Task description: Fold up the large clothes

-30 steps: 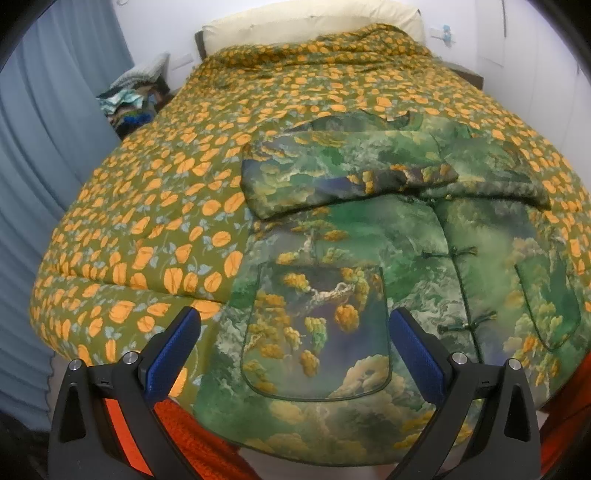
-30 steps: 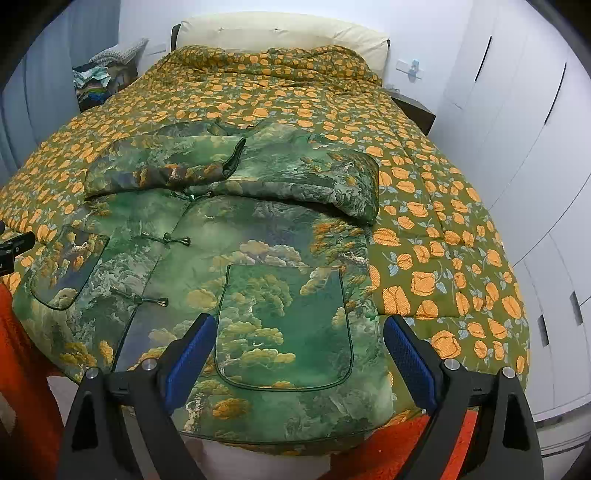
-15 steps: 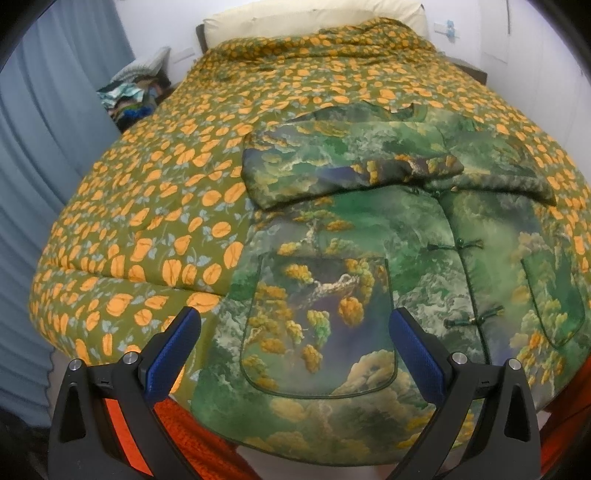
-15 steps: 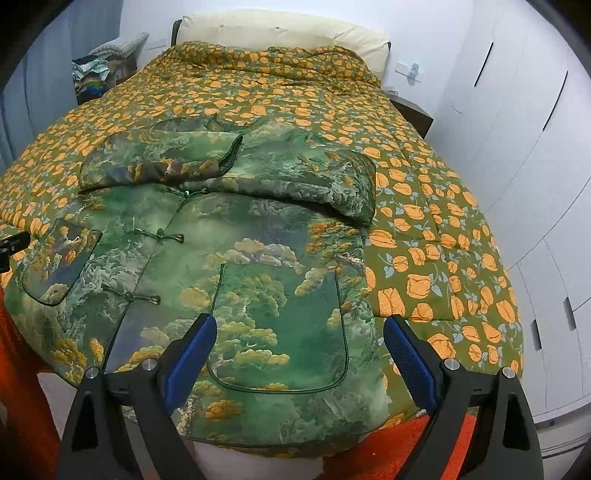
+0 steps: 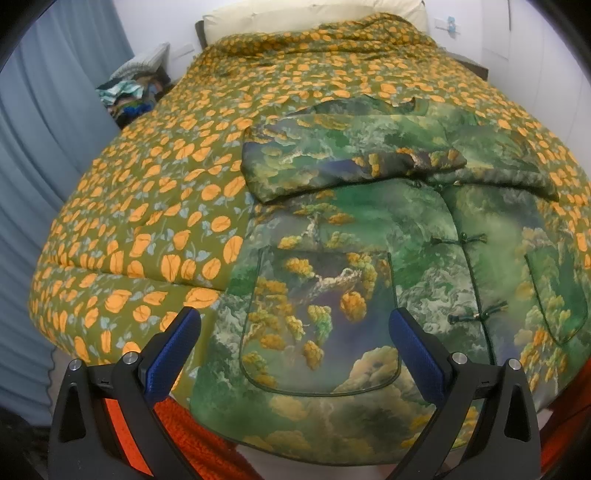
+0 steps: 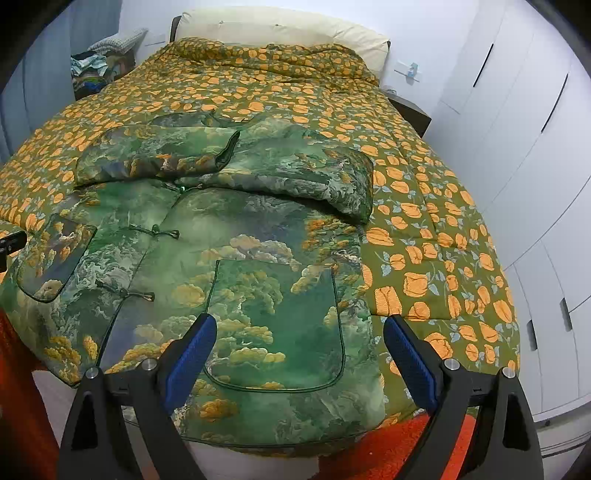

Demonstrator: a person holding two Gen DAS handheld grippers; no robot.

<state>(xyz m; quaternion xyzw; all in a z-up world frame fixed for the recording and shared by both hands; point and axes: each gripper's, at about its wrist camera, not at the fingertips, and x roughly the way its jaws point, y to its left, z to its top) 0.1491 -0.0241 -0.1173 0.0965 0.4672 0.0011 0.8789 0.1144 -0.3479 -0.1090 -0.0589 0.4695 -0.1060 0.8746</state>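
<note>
A padded green jacket (image 5: 369, 229) (image 6: 229, 236) printed with trees and clouds lies front up on the bed, knot buttons done up, hem hanging over the near edge. Both sleeves are folded across its chest. My left gripper (image 5: 293, 339) hovers open above the jacket's left patch pocket (image 5: 317, 317), nothing between its blue pads. My right gripper (image 6: 295, 347) hovers open above the right patch pocket (image 6: 277, 321), also holding nothing. A black bit of the left gripper shows at the left edge of the right wrist view.
The bed carries an olive quilt with orange flowers (image 5: 155, 206) (image 6: 424, 229) and a cream pillow (image 6: 280, 29) at the head. A pile of clothes (image 5: 129, 96) sits left of the bed by grey curtains. White wardrobe doors (image 6: 524, 140) stand on the right. Orange fabric (image 6: 399, 443) shows below the bed edge.
Both views have tipped slightly, so the jacket sits a little lower in the left wrist view and higher in the right. Both grippers remain open; the jacket has not moved.
</note>
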